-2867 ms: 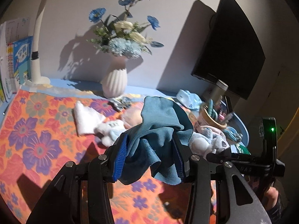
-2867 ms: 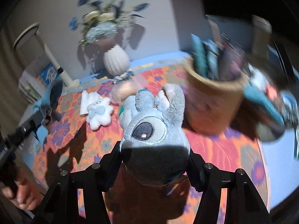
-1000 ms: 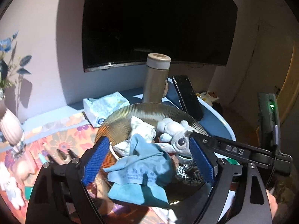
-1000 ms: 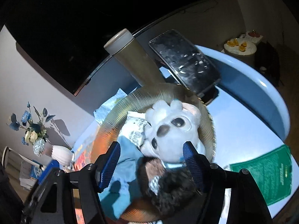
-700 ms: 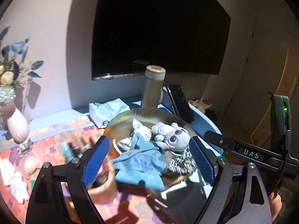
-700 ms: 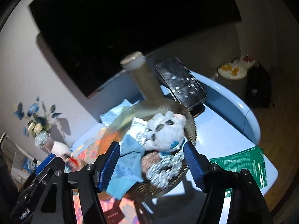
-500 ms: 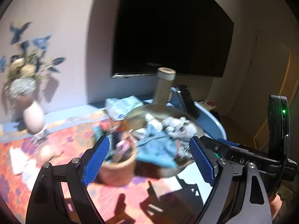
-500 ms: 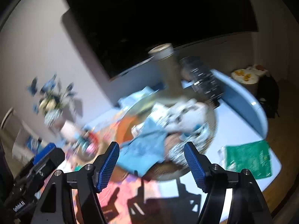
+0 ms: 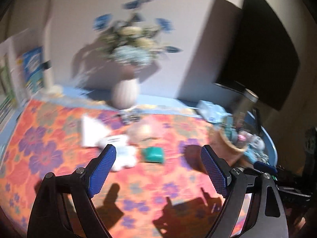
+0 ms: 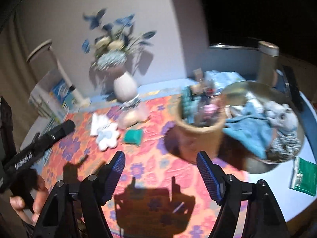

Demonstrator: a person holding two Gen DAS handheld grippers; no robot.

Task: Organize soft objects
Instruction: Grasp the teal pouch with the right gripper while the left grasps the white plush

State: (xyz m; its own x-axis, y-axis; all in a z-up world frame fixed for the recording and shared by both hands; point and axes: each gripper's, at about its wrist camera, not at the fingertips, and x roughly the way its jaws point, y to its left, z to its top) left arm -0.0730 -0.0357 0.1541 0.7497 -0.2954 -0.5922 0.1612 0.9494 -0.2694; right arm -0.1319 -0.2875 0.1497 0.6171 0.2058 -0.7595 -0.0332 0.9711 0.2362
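- Left wrist view (blurred): left gripper (image 9: 158,170) has its jaws wide apart with nothing between them, over the flowered cloth (image 9: 59,138).
- Soft things left on the cloth: a white flower-shaped plush (image 9: 122,154) just past the left pad, a green pouch (image 9: 153,154) right of it, a white folded cloth (image 9: 91,132) further back on the left, and a pinkish lump (image 9: 142,129) near the vase (image 9: 124,95) (too smeared to name).
- Plush should be light and squashy. Pinch it across the middle of the body, since the petals would just fold and slip.
- Right wrist view: right gripper (image 10: 160,176) is empty and its jaws have just been opening, above the near part of the cloth.
- Bowl (image 10: 257,164) on the far right already holds a blue cloth (image 10: 247,130) and a grey plush toy (image 10: 283,117), with the pen cup (image 10: 200,136) just to its left.
- Same white plush (image 10: 108,136) and green pouch (image 10: 133,136) sit mid-table, well apart from the bowl.
- Pouch looks small and limp (possibly slick), so grip its full width rather than a corner.
- Folded cloth will drape, so take a bunched edge.
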